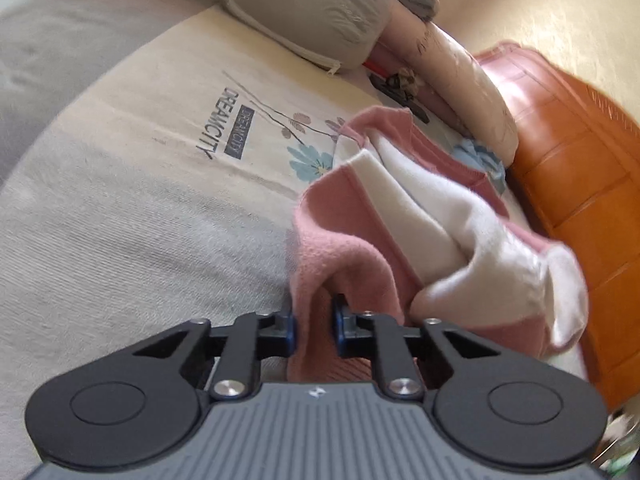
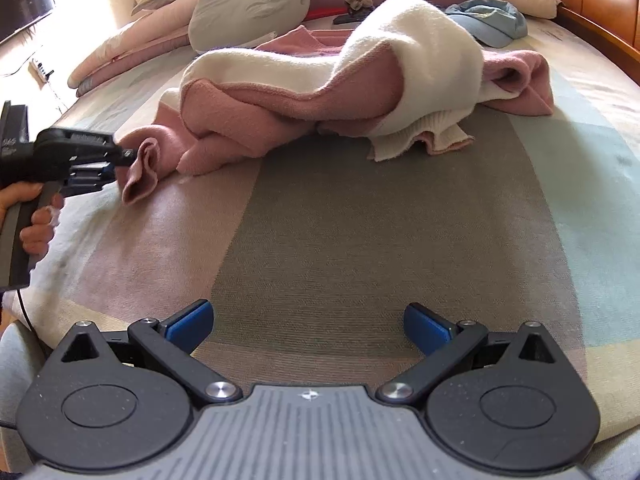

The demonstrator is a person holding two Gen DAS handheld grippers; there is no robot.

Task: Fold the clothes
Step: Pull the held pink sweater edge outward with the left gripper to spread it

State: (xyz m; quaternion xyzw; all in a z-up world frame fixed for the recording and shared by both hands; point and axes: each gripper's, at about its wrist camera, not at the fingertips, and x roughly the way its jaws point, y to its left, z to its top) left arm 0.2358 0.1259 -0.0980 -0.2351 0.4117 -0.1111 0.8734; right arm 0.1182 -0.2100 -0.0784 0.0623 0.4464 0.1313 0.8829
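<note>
Pink and cream knit, a crumpled sweater (image 2: 332, 80), lies heaped on the bedspread (image 2: 360, 220) well ahead of the right gripper (image 2: 307, 326), whose blue pads (image 2: 190, 320) stand wide apart over bare grey fabric with nothing between them. The sweater's nearest part to that gripper is the ribbed cream hem (image 2: 420, 136), ahead and a little to its right, clearly apart from the fingertips. At the garment's pink end, far off to the right gripper's left, the left gripper (image 2: 120, 160) (held in a person's hand (image 2: 34, 216)) has pinched a fold of pink cloth. From the left wrist view the same grip shows close up: the left gripper (image 1: 314, 326) has its jaws drawn narrow on a pink edge of the sweater (image 1: 352, 216), the cloth running straight up between the blue pads (image 1: 291, 328) and bunching ahead and to the right of them, cream lining uppermost. Beyond the sweater, farther from both grippers, sit a grey-green cushion (image 2: 248, 4), a blue cap (image 2: 488, 20) and an orange headboard (image 1: 580, 168).
</note>
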